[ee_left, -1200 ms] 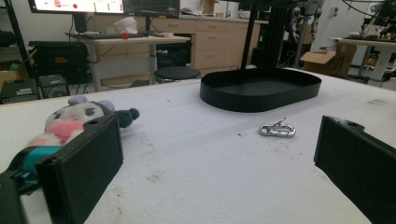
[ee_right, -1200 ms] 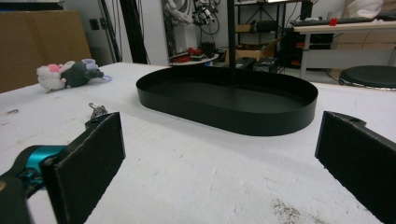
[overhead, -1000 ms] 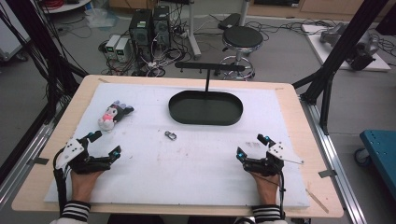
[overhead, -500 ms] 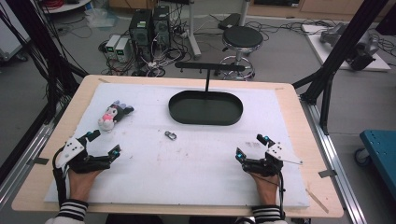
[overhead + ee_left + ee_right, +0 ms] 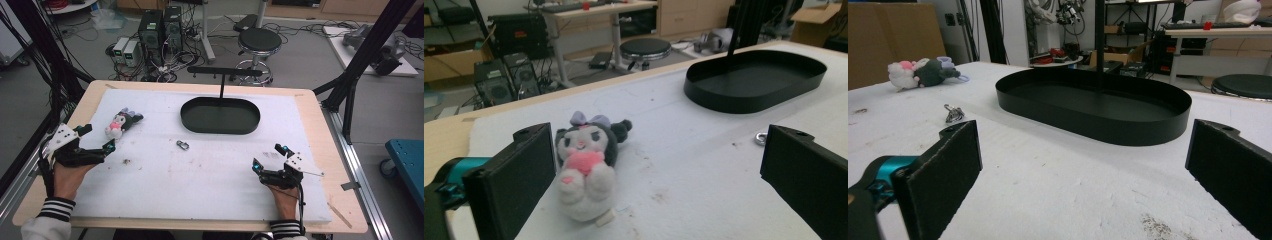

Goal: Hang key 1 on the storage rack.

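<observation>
Plush toy [image 5: 123, 123] lies on white pad [image 5: 210, 180], far-left part, just ahead of left gripper [image 5: 96, 138] & a bit to its right; long axis runs roughly along the reach line. Left gripper jaws spread wide, empty. Right gripper [image 5: 268, 156] also spread, well apart from toy, nearer black tray [image 5: 220, 116]. Left hand's the closer one.

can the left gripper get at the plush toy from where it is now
Probably yes. The left gripper stands open and close to the plush toy, which lies just ahead of its jaws on the white mat, with nothing between them.
</observation>
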Demonstrator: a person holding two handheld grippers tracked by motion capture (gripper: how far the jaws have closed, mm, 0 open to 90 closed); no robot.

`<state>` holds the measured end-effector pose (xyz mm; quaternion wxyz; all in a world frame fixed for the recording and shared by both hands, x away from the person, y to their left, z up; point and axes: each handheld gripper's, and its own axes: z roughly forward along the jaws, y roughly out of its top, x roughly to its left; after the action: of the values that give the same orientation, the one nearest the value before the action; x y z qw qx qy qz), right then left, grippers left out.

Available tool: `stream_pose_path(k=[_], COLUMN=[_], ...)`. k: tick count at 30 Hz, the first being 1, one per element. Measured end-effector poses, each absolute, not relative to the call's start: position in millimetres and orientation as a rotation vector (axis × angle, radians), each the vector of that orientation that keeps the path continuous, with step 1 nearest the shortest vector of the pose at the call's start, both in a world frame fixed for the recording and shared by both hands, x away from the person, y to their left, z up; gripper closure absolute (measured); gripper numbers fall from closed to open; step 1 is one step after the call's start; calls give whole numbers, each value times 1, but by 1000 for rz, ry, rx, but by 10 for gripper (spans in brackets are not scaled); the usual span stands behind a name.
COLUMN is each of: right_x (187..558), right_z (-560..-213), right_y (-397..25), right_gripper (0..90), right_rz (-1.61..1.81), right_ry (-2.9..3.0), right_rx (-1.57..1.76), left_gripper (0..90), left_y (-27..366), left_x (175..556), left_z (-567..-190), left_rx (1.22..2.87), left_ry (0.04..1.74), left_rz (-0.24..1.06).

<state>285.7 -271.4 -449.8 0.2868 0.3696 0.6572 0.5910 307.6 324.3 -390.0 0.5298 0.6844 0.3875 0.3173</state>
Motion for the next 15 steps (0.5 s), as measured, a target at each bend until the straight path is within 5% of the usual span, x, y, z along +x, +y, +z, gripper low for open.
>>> stream_pose_path(k=[15], right_x=[286], right_z=[-450], right_y=[-271], right_gripper=[8], right_rz=[1585], right_ry=[1755], right_rx=[993], left_gripper=[17], left_y=[328], left_x=[352], left_z=[-361], left_rx=[1848], left_ry=[1020], left_rz=[717])
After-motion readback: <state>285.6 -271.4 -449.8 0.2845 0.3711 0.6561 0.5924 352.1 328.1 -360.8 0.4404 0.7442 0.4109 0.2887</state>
